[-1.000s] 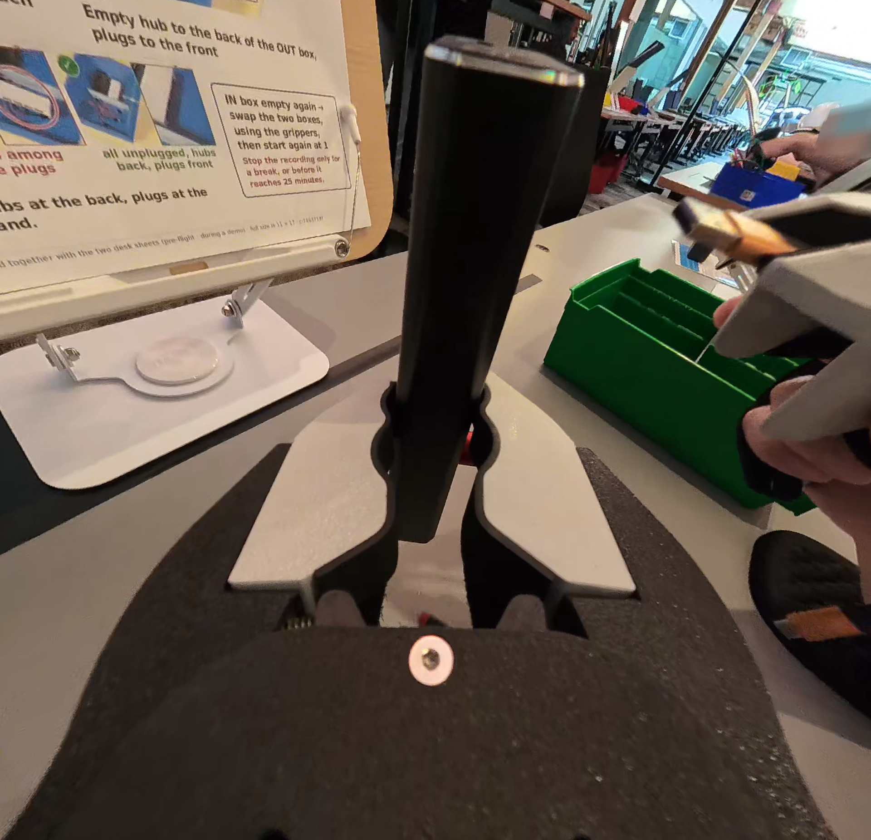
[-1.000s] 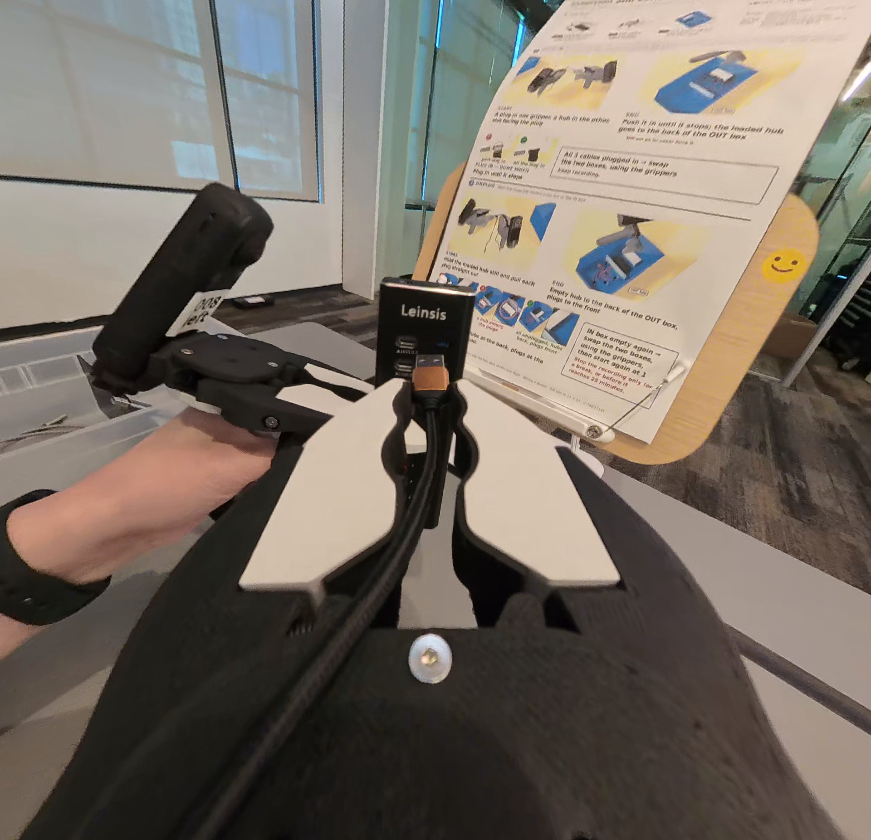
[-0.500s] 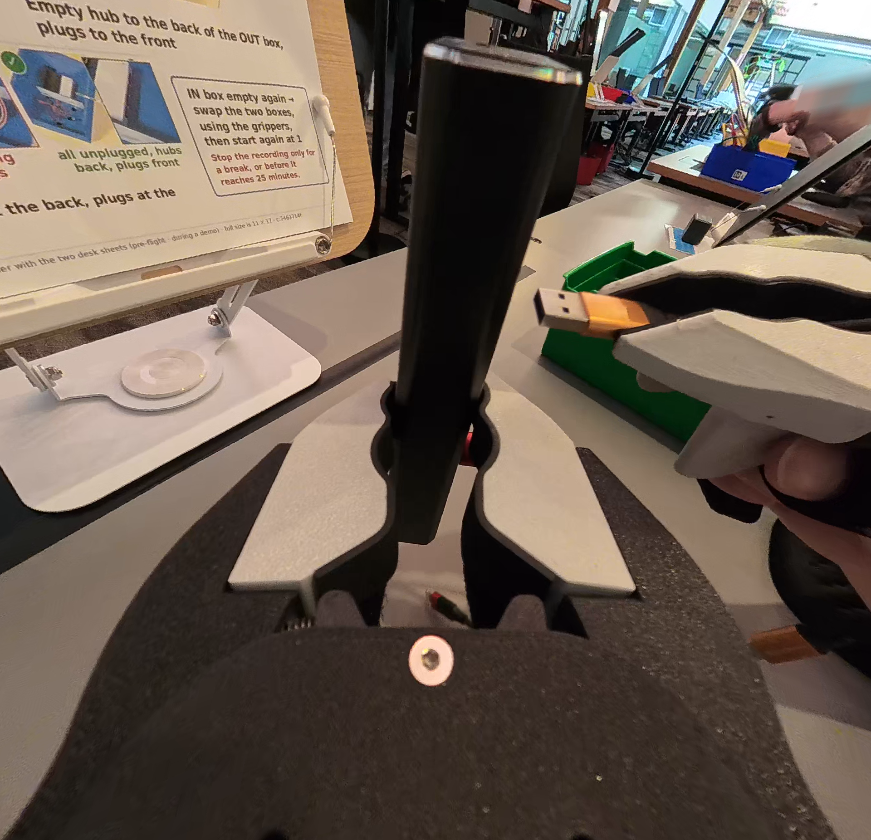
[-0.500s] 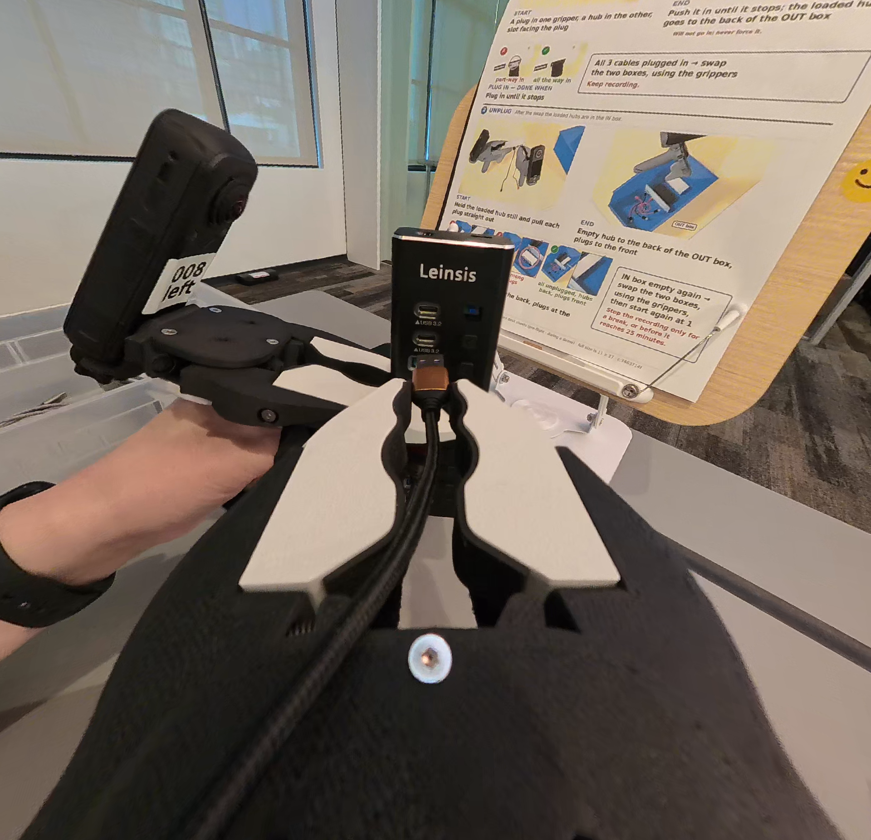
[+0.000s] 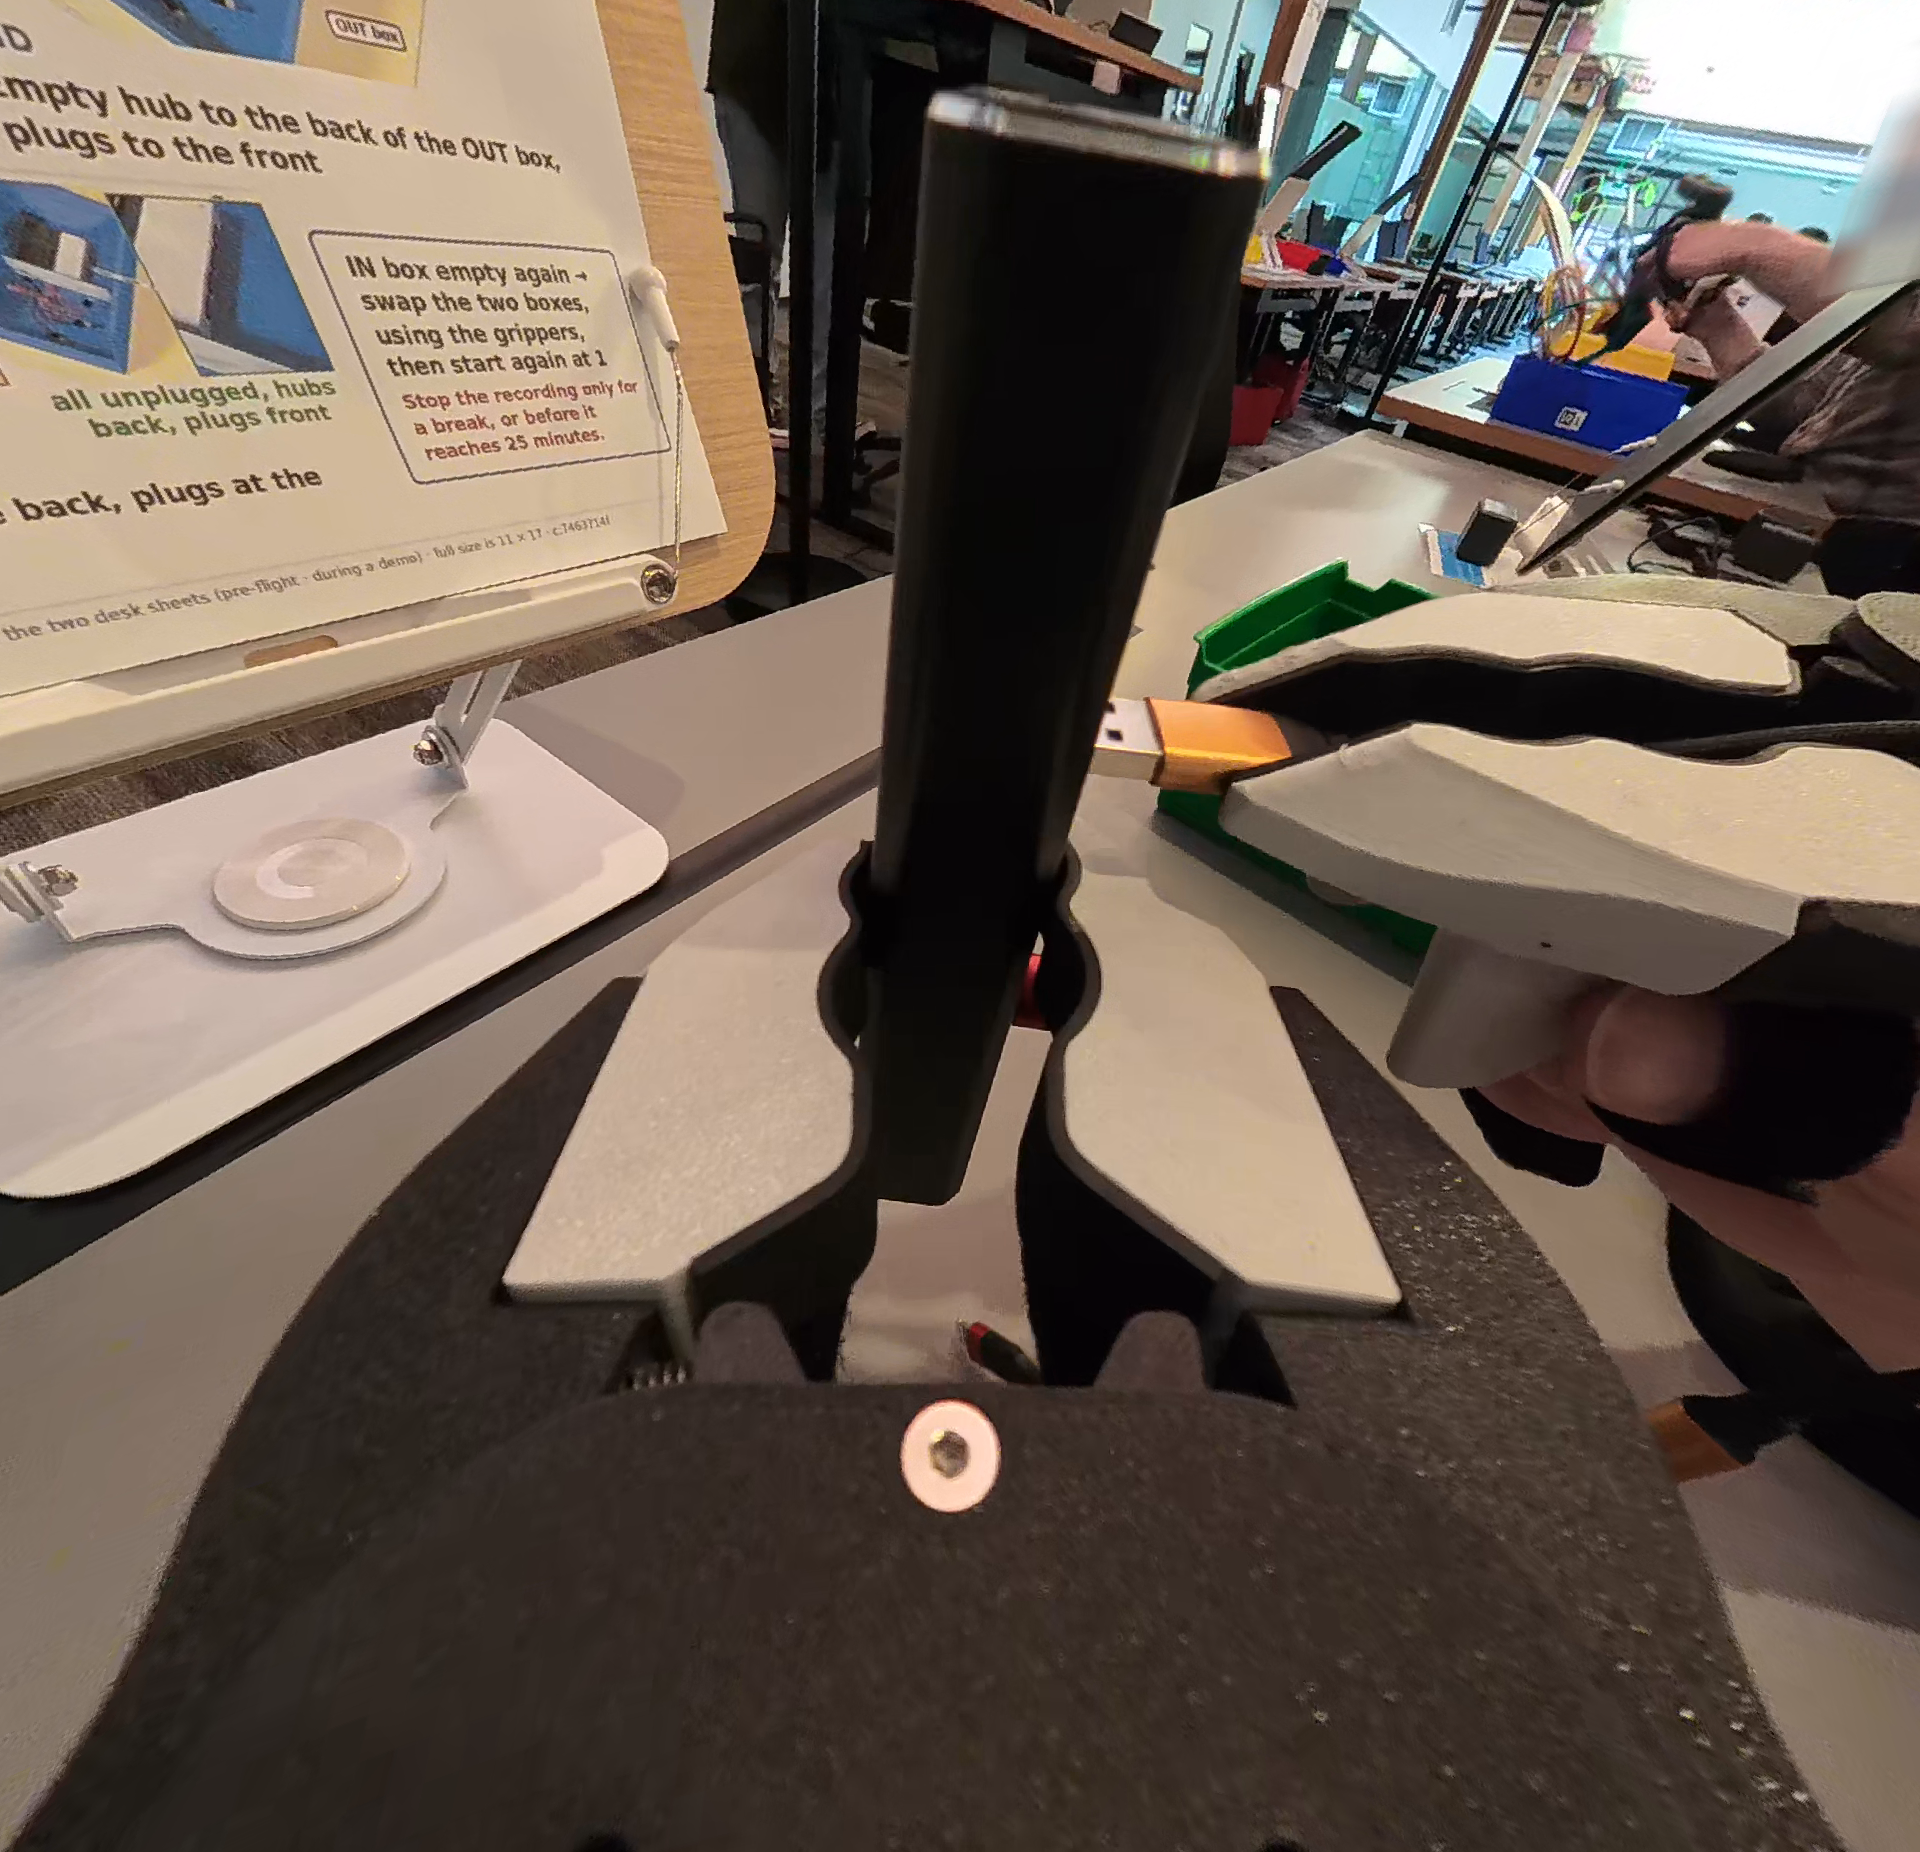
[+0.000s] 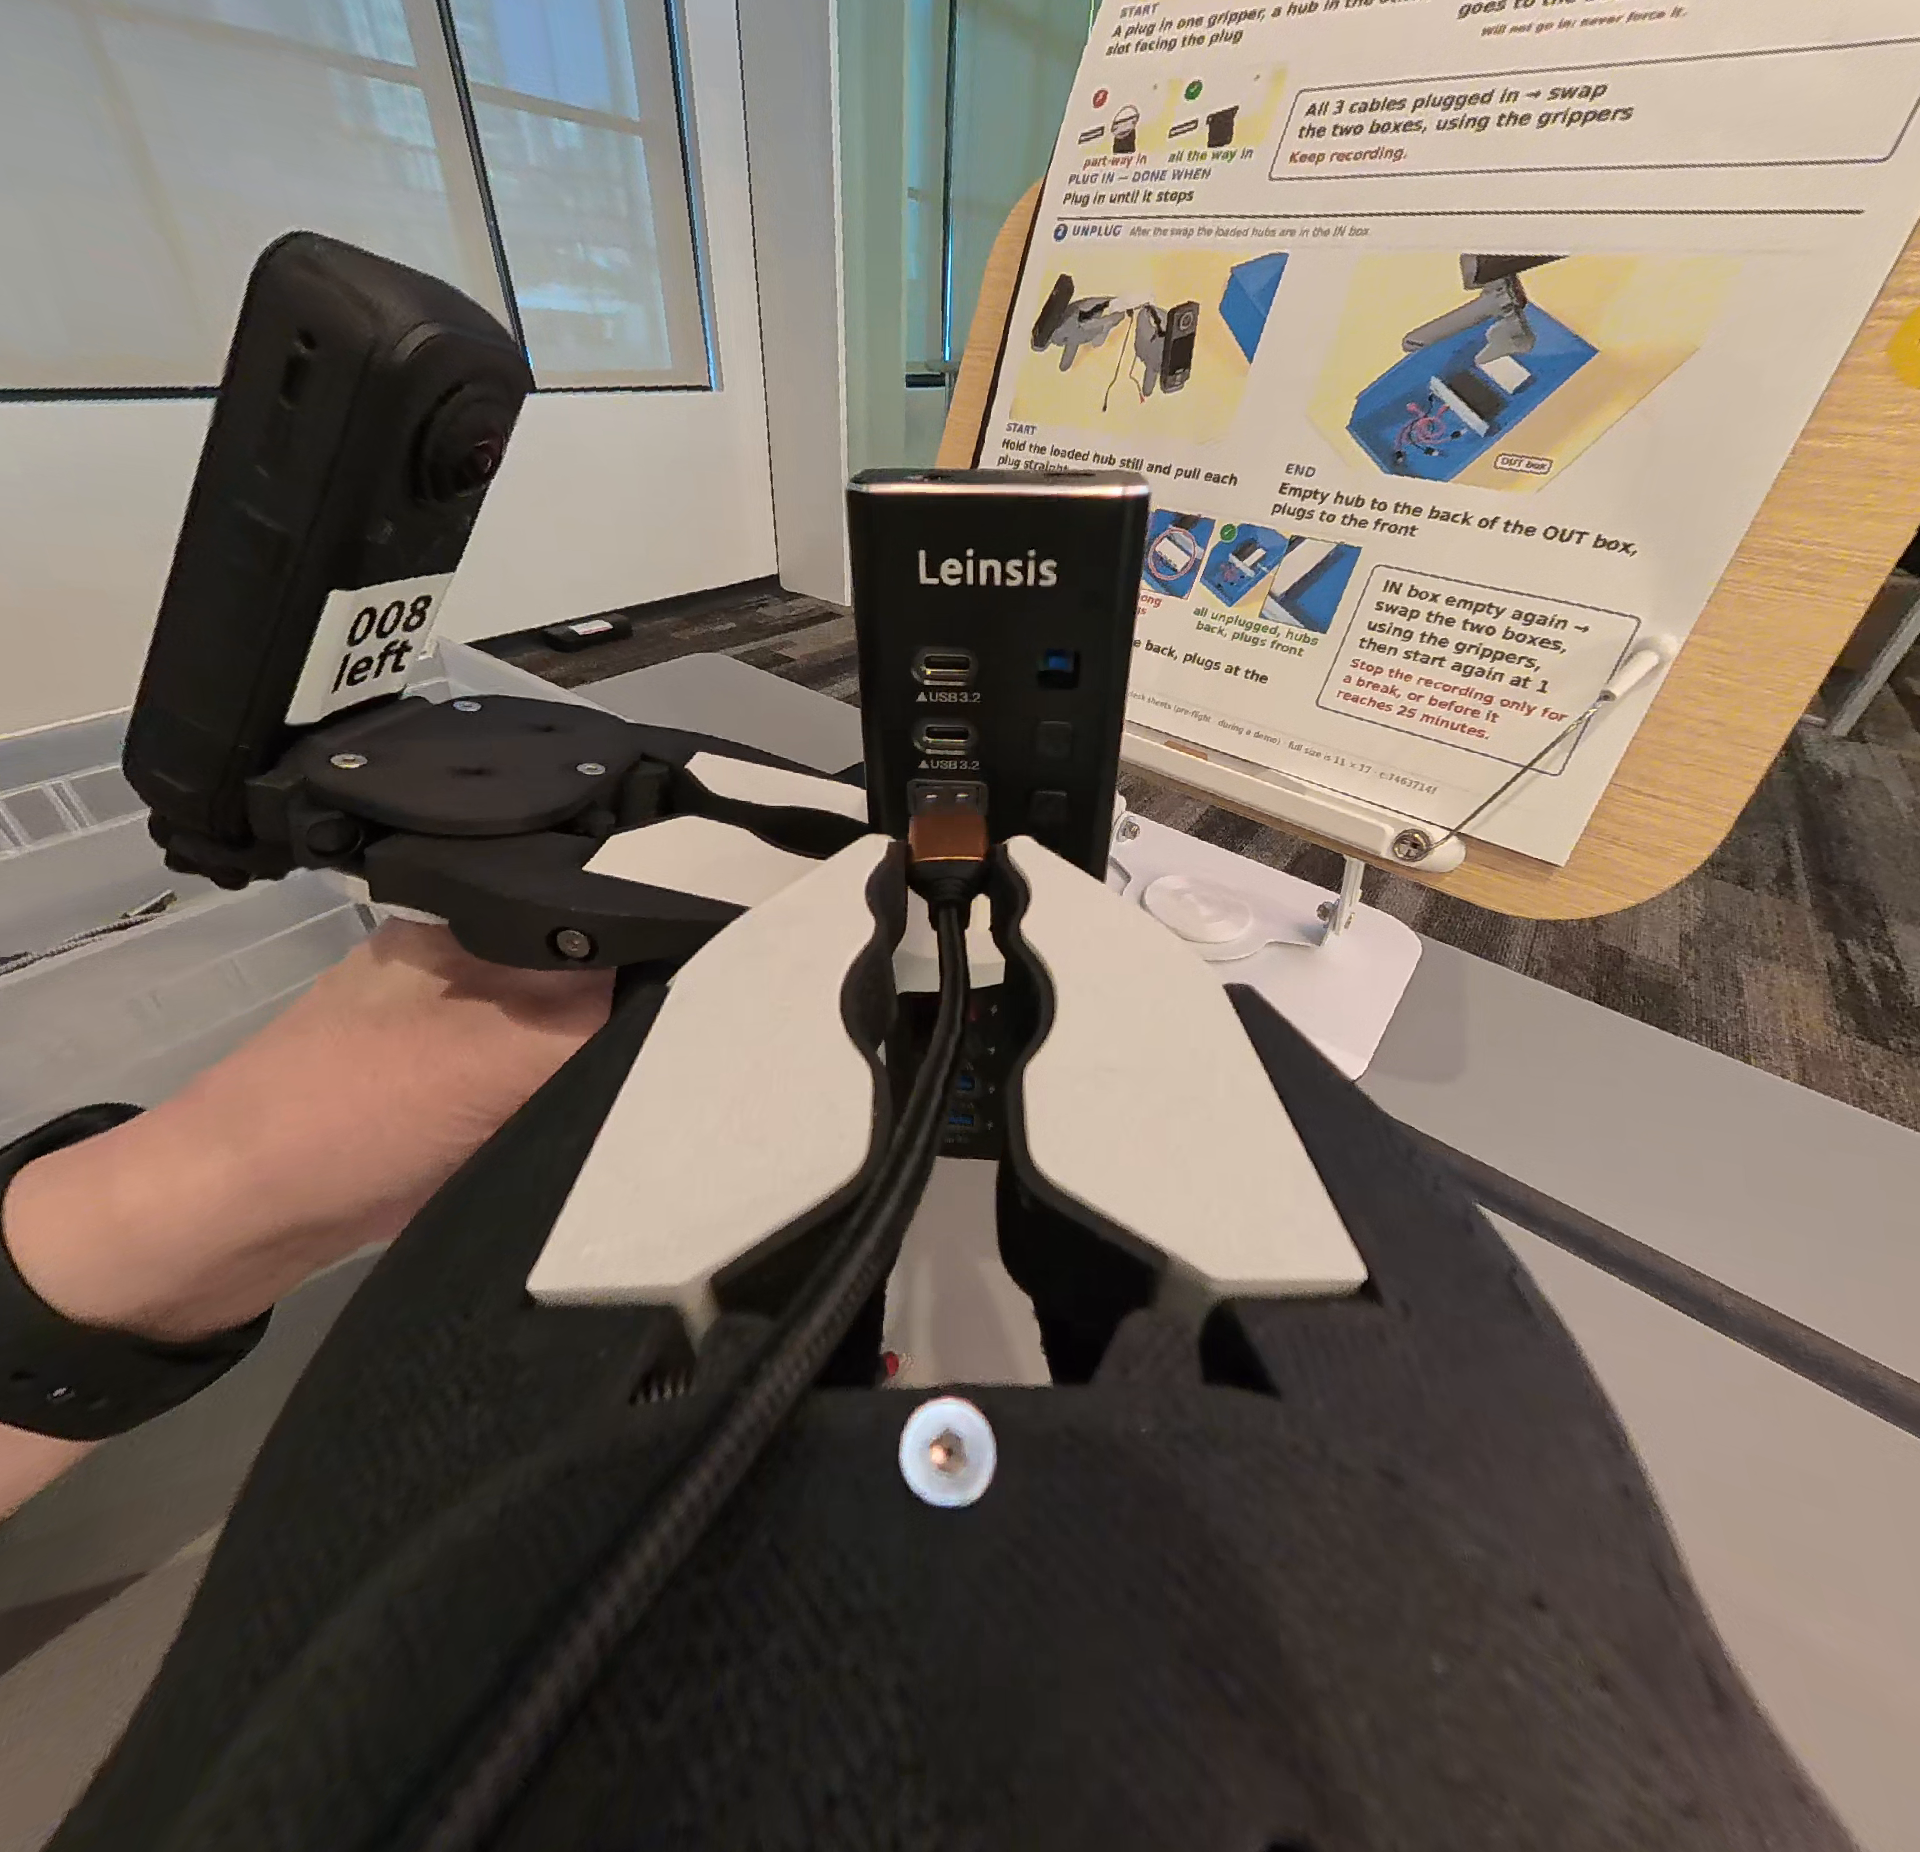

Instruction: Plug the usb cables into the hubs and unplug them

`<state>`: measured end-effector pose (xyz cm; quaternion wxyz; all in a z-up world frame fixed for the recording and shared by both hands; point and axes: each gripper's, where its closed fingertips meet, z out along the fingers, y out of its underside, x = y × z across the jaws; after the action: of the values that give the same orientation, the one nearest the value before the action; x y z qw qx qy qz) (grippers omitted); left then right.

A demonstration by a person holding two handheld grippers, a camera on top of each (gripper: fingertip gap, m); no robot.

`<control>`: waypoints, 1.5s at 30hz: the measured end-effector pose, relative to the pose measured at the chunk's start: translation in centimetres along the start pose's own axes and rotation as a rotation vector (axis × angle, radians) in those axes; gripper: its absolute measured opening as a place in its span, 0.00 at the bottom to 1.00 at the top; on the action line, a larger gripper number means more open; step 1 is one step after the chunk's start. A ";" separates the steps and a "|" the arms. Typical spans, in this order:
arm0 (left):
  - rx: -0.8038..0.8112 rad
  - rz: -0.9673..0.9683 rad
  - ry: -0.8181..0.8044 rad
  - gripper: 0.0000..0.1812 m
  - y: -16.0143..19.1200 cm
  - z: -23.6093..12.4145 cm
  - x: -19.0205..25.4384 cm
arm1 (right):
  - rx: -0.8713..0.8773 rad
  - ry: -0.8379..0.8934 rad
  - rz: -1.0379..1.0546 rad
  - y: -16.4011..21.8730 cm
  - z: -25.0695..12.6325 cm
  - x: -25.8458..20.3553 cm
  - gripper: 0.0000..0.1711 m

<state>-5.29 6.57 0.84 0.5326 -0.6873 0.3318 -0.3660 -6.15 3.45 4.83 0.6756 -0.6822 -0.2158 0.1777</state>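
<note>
L gripper (image 5: pixel 956 929) is clamped on the black hub (image 5: pixel 1039 555), holding it upright above the grey table (image 5: pixel 727 742), port face toward the R gripper (image 6: pixel 951 867). R gripper is closed on the orange-collared USB plug (image 6: pixel 943 834), its braided black cable (image 6: pixel 831 1283) running back between the fingers. Plug's metal tip is right at the hub's lowest visible port; can't tell if it's inside yet. In the left wrist view the plug (image 5: pixel 1195 748) meets the hub's right side. Green bin (image 5: pixel 1288 639) sits behind the R gripper near the table's far-right edge. Instruction board (image 6: pixel 1455 400) on a white stand (image 5: pixel 312 919) is at the far-left edge.
</note>
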 end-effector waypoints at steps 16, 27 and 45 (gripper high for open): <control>0.101 0.224 -0.081 0.15 -2.1 -1.2 0.8 | 0.121 -0.019 0.042 -1.6 -0.8 -0.5 0.09; 0.103 0.387 -0.146 0.15 -3.0 -2.3 0.9 | 0.139 -0.104 0.150 -2.2 -1.1 -0.9 0.09; 0.077 0.474 -0.181 0.15 -3.6 -2.8 1.3 | 0.151 -0.098 0.187 -3.2 -1.8 -0.7 0.09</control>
<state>-6.79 4.87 5.04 0.6569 -0.5995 0.4203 -0.1802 -5.95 1.54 7.99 0.6942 -0.6370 -0.1702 0.2887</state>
